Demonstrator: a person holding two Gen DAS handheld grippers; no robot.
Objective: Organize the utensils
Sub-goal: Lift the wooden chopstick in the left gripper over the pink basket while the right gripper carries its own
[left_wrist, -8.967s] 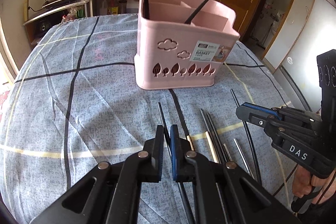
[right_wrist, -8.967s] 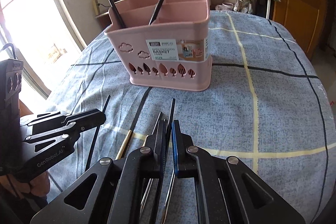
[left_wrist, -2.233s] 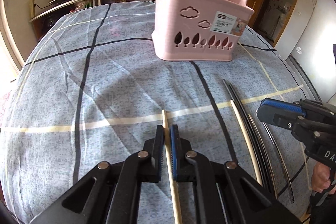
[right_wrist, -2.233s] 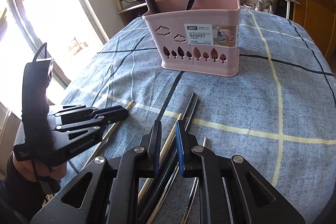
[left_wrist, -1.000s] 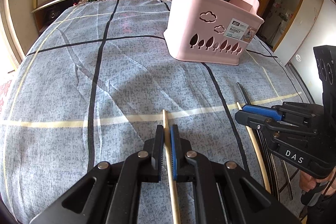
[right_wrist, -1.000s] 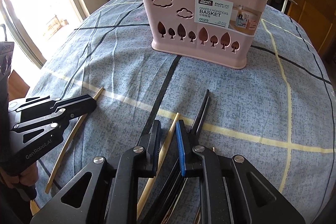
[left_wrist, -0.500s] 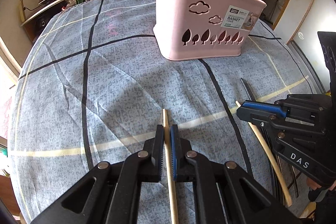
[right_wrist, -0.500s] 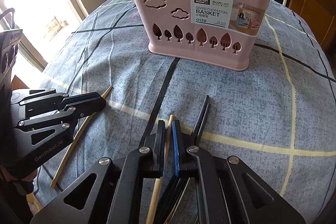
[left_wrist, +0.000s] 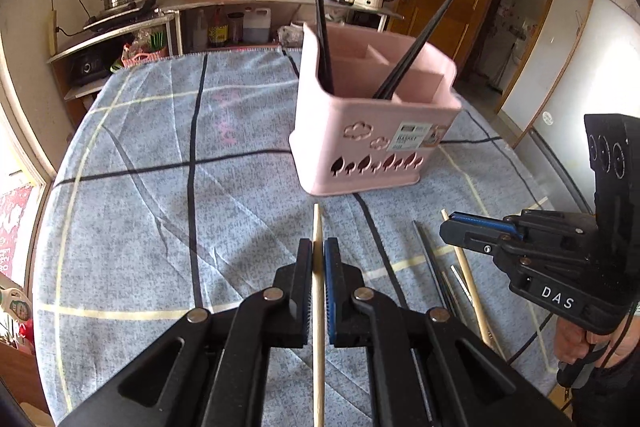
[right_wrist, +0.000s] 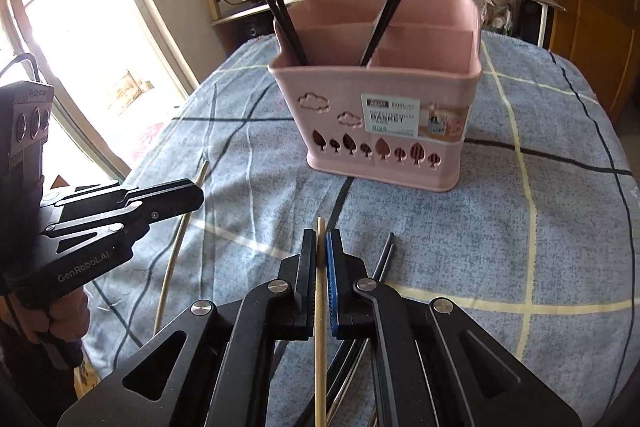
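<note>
We hold one pale chopstick (left_wrist: 318,291) pinched in the left gripper (left_wrist: 318,255) and another chopstick (right_wrist: 320,291) in the right gripper (right_wrist: 320,247) — both clamped tight. The pink basket (left_wrist: 372,131) stands farther off on the tablecloth (left_wrist: 160,187), black chopsticks (left_wrist: 320,7) upright inside — more lie loose (right_wrist: 384,259) near us.

Your surface (left_wrist: 140,211) wears a blue-grey checked cloth (right_wrist: 540,227). On it, far, stands the pink basket (left_wrist: 360,131); near right lie loose chopsticks (left_wrist: 434,263), dark and metal.
</note>
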